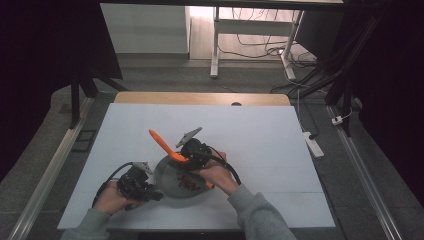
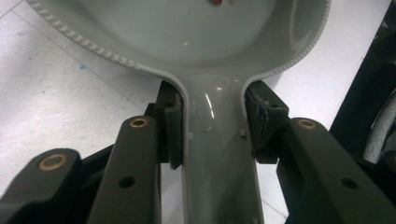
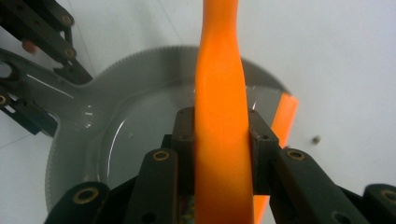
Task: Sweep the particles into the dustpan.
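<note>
A grey pan [image 1: 172, 175] with a ribbed rim sits on the white table [image 1: 250, 135], holding small red bits [image 1: 188, 183]. My left gripper [image 1: 144, 187] is shut on the pan handle [image 2: 215, 158]; its pads [image 2: 170, 126] press both sides just below the bowl [image 2: 201, 42]. My right gripper [image 1: 194, 152] is shut on an orange spatula [image 1: 161, 140], whose handle points up and away to the left. In the right gripper view the spatula [image 3: 219, 107] runs between the jaws over the pan [image 3: 126, 130], and its blade edge [image 3: 286, 116] shows at the pan's right rim.
The left gripper [image 3: 37, 28] also appears at the upper left of the right gripper view. A wooden strip [image 1: 200, 98] borders the table's far edge. A power strip [image 1: 313, 144] lies on the floor to the right. White table surface extends behind and right of the pan.
</note>
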A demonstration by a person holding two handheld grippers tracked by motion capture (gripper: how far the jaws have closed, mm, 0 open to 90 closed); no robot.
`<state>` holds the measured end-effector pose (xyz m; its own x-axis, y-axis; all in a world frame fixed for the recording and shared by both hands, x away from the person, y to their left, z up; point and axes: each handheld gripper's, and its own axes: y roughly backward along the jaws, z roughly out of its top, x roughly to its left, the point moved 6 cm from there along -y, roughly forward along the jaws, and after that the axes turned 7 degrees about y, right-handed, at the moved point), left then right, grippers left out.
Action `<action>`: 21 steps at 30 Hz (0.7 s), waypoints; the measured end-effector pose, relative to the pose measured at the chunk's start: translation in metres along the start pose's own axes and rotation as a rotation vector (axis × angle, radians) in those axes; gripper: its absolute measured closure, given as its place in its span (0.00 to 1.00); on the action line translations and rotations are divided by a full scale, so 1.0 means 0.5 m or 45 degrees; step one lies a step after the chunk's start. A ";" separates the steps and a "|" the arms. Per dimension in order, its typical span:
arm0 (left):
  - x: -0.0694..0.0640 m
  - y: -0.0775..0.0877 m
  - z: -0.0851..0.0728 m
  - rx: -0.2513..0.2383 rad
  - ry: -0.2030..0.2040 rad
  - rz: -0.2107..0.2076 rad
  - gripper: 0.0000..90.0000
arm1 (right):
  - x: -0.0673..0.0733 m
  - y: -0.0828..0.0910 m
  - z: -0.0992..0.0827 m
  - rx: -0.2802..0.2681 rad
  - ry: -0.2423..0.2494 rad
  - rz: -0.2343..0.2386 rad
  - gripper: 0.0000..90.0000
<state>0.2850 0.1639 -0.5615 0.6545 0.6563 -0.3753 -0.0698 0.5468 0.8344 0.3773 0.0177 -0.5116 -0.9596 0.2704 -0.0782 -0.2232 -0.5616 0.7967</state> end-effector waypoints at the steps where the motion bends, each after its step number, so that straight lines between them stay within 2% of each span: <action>1: 0.000 0.000 0.000 0.000 0.000 0.000 0.69 | -0.002 0.006 0.004 -0.011 -0.003 -0.011 0.79; 3: 0.000 0.000 0.000 -0.001 0.000 -0.003 0.69 | -0.008 0.014 0.006 -0.025 -0.016 -0.015 0.79; 6: 0.001 -0.001 -0.001 0.000 0.000 -0.007 0.69 | -0.041 0.039 -0.002 -0.041 -0.062 -0.081 0.79; 7: 0.001 -0.001 -0.001 0.001 0.000 -0.008 0.69 | -0.041 0.039 -0.002 -0.041 -0.062 -0.081 0.79; 8: 0.001 -0.001 -0.001 0.002 -0.001 -0.008 0.69 | -0.061 0.050 -0.011 -0.042 -0.099 -0.112 0.79; 11: 0.001 -0.001 -0.002 0.001 -0.001 -0.010 0.69 | -0.086 0.062 -0.027 -0.039 -0.150 -0.143 0.79; 16: 0.000 0.000 -0.003 -0.002 0.002 -0.014 0.69 | -0.110 0.064 -0.050 0.004 -0.178 -0.195 0.79; 21: -0.001 0.002 -0.004 -0.005 0.005 -0.011 0.69 | -0.140 0.047 -0.066 0.046 -0.216 -0.241 0.79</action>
<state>0.2831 0.1654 -0.5611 0.6524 0.6533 -0.3842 -0.0672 0.5547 0.8293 0.4334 -0.0403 -0.5072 -0.8579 0.4973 -0.1289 -0.3872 -0.4611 0.7984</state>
